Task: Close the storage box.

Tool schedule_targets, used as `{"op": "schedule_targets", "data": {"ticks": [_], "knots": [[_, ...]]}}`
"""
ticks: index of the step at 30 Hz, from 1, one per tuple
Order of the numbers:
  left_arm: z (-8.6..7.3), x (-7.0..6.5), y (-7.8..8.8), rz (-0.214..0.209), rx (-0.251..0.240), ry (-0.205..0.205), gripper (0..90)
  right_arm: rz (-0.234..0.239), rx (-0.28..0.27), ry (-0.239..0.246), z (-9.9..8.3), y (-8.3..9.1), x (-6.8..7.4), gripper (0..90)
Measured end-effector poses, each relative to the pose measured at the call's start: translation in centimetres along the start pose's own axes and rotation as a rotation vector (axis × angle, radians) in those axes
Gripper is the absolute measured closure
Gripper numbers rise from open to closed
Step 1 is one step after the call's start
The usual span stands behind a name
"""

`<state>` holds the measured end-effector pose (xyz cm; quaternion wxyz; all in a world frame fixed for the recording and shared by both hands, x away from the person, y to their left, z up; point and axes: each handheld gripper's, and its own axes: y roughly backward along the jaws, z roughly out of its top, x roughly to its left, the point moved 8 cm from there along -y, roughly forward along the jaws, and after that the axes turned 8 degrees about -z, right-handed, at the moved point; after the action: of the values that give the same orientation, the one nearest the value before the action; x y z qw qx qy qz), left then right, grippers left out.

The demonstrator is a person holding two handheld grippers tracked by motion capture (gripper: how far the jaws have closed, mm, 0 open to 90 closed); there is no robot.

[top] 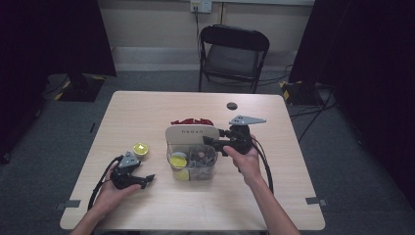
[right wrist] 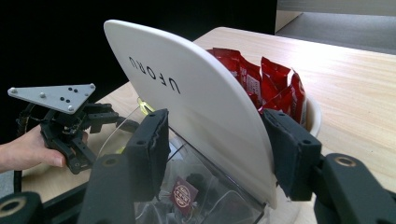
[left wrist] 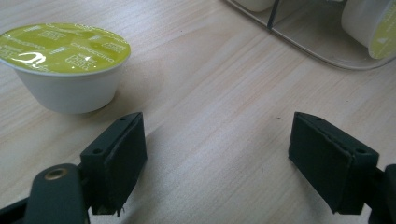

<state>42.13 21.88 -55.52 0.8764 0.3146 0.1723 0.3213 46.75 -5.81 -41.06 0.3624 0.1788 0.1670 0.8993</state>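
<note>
A clear organiser box [top: 192, 164] stands mid-table with a white curved lid [top: 192, 133] marked UFORU raised at its back. My right gripper [top: 208, 141] reaches in from the right. In the right gripper view its jaws [right wrist: 215, 140] stand on either side of the lid [right wrist: 196, 88] and are shut on it. A yellow-topped capsule [top: 141, 148] sits on the table left of the box. My left gripper [top: 149, 179] rests near the front, open, with bare table between its pads [left wrist: 217, 149]. The capsule [left wrist: 65, 65] lies ahead and to the left of them.
Red packets [right wrist: 275, 79] stand in a white holder behind the lid. More capsules [top: 178, 160] and dark sachets [top: 200, 156] fill the box. A small dark disc [top: 232, 105] lies near the far edge. A black folding chair [top: 234, 49] stands beyond the table.
</note>
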Motion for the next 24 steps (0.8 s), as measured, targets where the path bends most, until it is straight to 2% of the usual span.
{"op": "schedule_targets", "data": {"ticks": [9, 16, 24], "knots": [[0.0, 0.0, 0.0, 0.001, 0.000, 0.000, 18.5, -0.004, 0.000, 0.023, -0.3, 0.3, 0.5, 39.4], [0.1, 0.0, -0.1, 0.004, -0.005, 0.002, 18.2, 0.035, 0.003, 0.030, -0.2, 0.6, 1.4, 38.3], [0.1, 0.0, -0.1, 0.004, -0.004, 0.003, 18.0, 0.049, 0.018, 0.043, -0.4, 0.7, 2.4, 38.0]]}}
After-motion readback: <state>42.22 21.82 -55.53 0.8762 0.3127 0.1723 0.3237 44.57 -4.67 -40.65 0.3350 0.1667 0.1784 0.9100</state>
